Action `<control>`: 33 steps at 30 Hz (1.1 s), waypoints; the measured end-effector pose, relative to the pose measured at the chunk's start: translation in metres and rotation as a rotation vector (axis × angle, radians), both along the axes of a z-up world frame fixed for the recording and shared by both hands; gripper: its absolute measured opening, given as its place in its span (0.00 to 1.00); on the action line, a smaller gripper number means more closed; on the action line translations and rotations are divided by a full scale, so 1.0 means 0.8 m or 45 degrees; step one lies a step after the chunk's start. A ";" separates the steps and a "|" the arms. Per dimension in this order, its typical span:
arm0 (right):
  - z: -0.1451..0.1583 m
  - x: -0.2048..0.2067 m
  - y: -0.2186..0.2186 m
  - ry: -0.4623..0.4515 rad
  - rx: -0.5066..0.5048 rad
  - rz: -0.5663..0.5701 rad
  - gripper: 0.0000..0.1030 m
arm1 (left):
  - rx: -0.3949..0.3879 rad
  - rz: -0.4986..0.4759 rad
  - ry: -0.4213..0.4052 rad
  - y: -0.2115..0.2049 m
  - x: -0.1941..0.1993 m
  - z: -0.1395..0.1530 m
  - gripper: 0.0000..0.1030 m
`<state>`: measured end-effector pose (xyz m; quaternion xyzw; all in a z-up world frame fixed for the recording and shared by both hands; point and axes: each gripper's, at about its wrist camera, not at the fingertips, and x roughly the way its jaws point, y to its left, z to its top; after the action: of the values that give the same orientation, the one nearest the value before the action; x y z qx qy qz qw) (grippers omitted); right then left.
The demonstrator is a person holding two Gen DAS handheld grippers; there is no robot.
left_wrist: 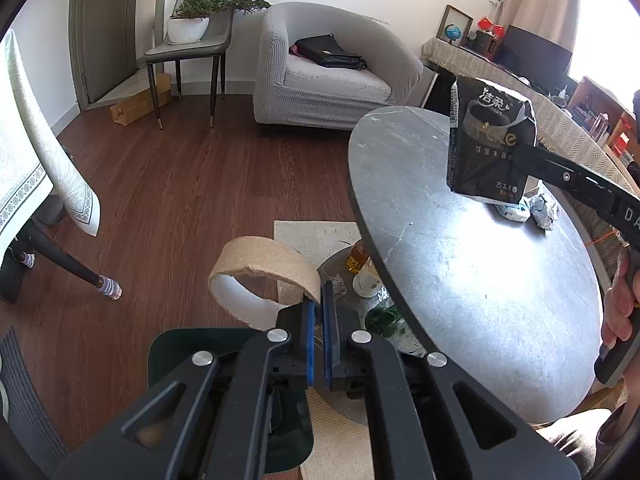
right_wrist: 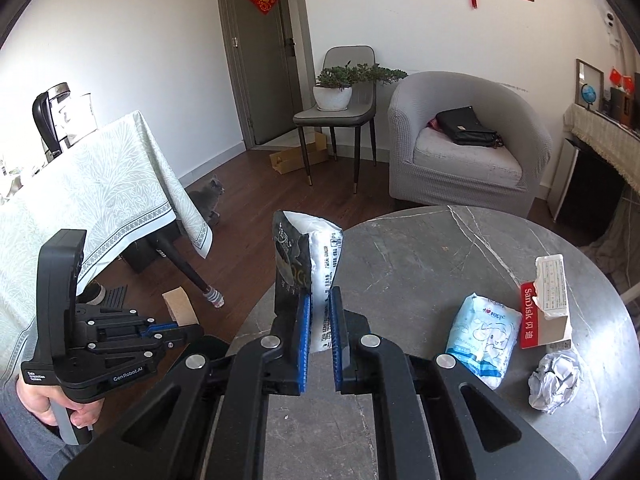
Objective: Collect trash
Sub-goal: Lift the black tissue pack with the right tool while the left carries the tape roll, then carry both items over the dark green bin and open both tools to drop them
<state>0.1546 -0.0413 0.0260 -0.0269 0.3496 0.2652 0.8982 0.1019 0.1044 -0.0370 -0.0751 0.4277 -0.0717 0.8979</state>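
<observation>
The black tissue pack (right_wrist: 306,264) is clamped upright in the right hand-held gripper (right_wrist: 319,322), above the round grey surface (right_wrist: 420,264). The cardboard tape ring (left_wrist: 262,270) is pinched in the left hand-held gripper (left_wrist: 318,312), over the floor (left_wrist: 180,184). A blue packet (right_wrist: 484,344), red box (right_wrist: 546,312) and crumpled paper (right_wrist: 554,380) lie on the surface.

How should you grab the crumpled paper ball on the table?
Probably from straight above, closing on the widest middle of the crumpled paper ball. It is round and squashy, lying loose on the round table, with the blue tissue pack close on its left.
</observation>
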 end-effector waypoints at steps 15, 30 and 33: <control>-0.005 -0.018 0.100 0.031 -0.021 0.205 0.09 | -0.045 0.177 0.136 0.107 -0.029 -0.056 0.04; -0.056 -0.035 0.178 0.139 -0.185 0.338 0.09 | -0.020 0.190 0.389 0.136 -0.053 -0.146 0.04; -0.063 -0.034 0.190 0.155 -0.205 0.347 0.09 | -0.026 0.184 0.446 0.139 -0.055 -0.164 0.04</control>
<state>0.1273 0.1110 -0.0243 -0.1298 0.4165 0.3570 0.8260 0.0581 0.2159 -0.1680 -0.1260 0.5704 0.0027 0.8117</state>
